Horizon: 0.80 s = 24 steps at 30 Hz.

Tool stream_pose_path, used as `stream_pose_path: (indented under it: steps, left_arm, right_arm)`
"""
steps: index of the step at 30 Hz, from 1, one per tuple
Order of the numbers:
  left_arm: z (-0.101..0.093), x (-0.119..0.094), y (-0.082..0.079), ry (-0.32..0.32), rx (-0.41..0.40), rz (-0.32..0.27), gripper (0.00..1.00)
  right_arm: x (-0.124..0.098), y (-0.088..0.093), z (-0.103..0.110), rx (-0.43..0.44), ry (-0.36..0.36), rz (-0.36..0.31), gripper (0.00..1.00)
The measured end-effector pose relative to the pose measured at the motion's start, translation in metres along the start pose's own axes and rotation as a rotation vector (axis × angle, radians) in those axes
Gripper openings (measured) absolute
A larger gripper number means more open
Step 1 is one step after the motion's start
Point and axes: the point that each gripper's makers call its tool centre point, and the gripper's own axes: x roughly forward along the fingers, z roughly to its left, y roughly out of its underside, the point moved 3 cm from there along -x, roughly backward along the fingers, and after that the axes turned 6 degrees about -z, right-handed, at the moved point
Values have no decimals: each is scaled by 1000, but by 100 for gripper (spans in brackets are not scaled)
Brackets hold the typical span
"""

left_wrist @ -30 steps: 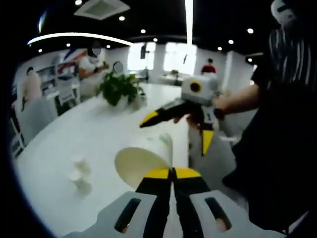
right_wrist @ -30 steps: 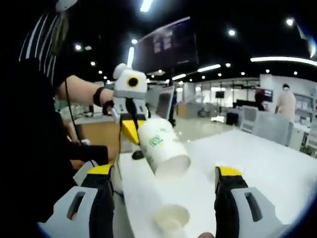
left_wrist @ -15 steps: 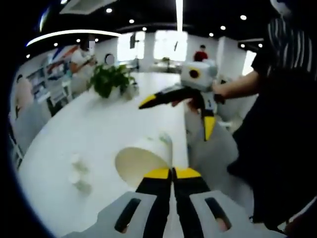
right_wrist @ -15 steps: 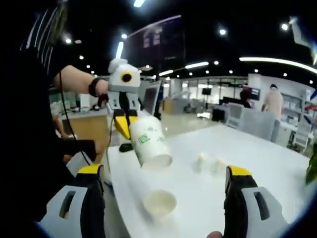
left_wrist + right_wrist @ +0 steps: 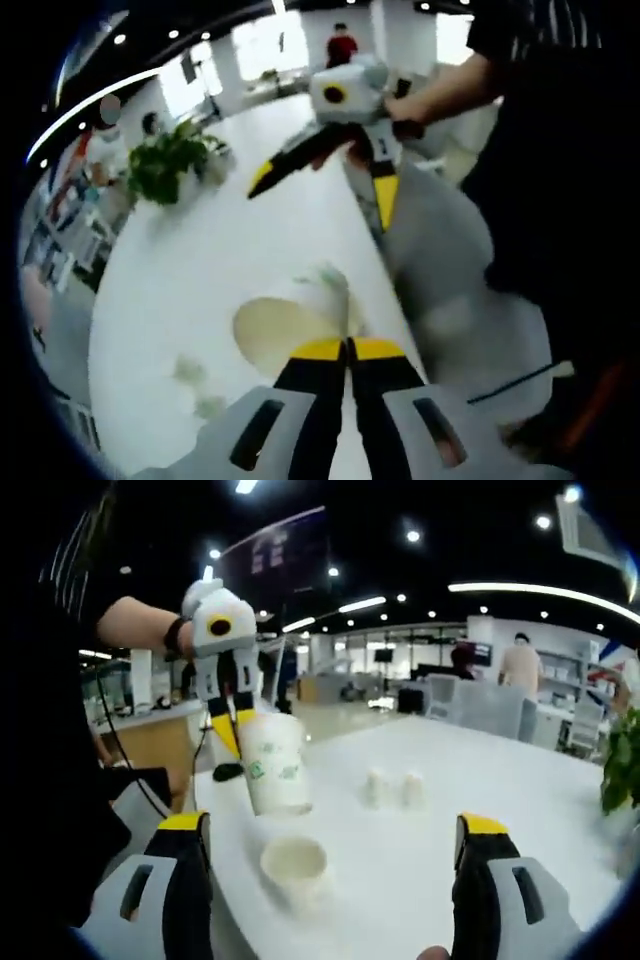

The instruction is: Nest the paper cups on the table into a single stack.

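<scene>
Paper cup (image 5: 273,763) pinched in left tool (image 5: 232,735), seemingly above standing cup (image 5: 293,867), right tool (image 5: 340,175) spread.

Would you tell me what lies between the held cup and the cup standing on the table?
Nothing: in the right gripper view, the held cup hangs above the standing cup.

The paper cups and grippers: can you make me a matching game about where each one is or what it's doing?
Things:
1. left gripper
2. right gripper
3. held paper cup
4. paper cup on the table

States:
a. standing, mouth up
b. fingers wide apart
c. in the air, tilted, mouth down
d. fingers shut on a cup rim

Pairs: 1-d, 2-b, 3-c, 4-a
</scene>
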Motion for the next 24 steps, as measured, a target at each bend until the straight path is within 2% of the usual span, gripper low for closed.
stream_pose_path:
  steps: [2,4,7,15,21,24]
  left_arm:
    - [1,3,2,3,42,39,0]
    - [6,7,4,-15,175,91,0]
    - [1,12,9,33,256,145,0]
    - [0,29,17,92,468,253,0]
    - [1,44,17,142,543,285,0]
    - [1,49,16,160,548,293,0]
  right_arm:
    - [-2,3,-1,13,3,4,100]
    - [-4,7,-3,20,15,11,100]
    - [-8,9,-5,42,24,8,100]
    - [-19,9,-10,40,47,-13,100]
    - [-24,17,-11,59,62,-9,100]
    - [-25,17,-11,65,69,-15,100]
